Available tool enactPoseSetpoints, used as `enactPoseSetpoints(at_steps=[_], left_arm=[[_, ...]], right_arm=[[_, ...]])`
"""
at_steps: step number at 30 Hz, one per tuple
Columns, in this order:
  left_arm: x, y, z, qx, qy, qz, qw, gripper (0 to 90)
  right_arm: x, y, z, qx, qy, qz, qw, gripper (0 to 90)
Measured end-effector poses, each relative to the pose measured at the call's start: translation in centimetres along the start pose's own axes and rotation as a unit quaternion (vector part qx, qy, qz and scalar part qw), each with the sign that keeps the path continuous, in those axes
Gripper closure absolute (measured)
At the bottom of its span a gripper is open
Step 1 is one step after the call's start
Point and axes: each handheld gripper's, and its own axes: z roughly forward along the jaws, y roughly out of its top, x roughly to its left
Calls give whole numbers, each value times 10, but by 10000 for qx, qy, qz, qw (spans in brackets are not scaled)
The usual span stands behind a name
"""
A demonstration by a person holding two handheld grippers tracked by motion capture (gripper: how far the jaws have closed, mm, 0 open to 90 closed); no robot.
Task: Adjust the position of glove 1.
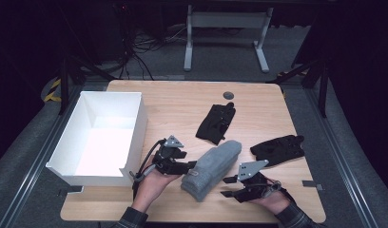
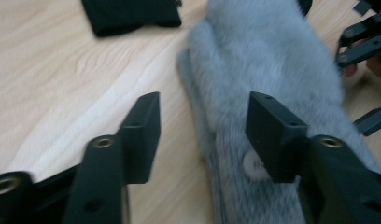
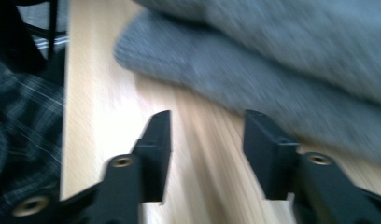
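— Three gloves lay on the table (image 1: 182, 102), none in the white box (image 1: 135, 130). How far had you got?
— Barely begun. The grey gloves (image 1: 212, 167) rested flat between your grippers.
— And the grip?
— Your left gripper (image 1: 191, 166) was released beside the cuff; your right gripper (image 1: 226, 186) gaped empty too. Both black gloves (image 1: 216, 122) waited untouched.

high: above, facing forward-down | tool views: close, low | shared: grey mitten (image 1: 212, 168)

Fuzzy grey gloves (image 1: 212, 168), two black gloves (image 1: 216, 122), white box (image 1: 135, 128), pale wood-grain table (image 1: 182, 102), black tongs (image 2: 202, 126), plaid sleeve (image 3: 20, 135)
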Motion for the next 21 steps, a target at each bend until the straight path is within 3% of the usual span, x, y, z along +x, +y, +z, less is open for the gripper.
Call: enactPoseSetpoints(at_steps=[5,9,13,21], left_arm=[[-2,14,14,-10,-191,186,9996,264],[-3,23,27,66,-296,223,9993,176],[-7,26,42,273,-298,293,9988,146],[-15,16,64,663,-350,358,9965,114]], right_arm=[[-8,-12,-8,4,-254,188,9995,330],[-12,-17,-9,71,-257,269,9993,274],[-15,-19,-8,106,-317,275,9991,260],[-19,-21,-8,160,-431,254,9986,255]])
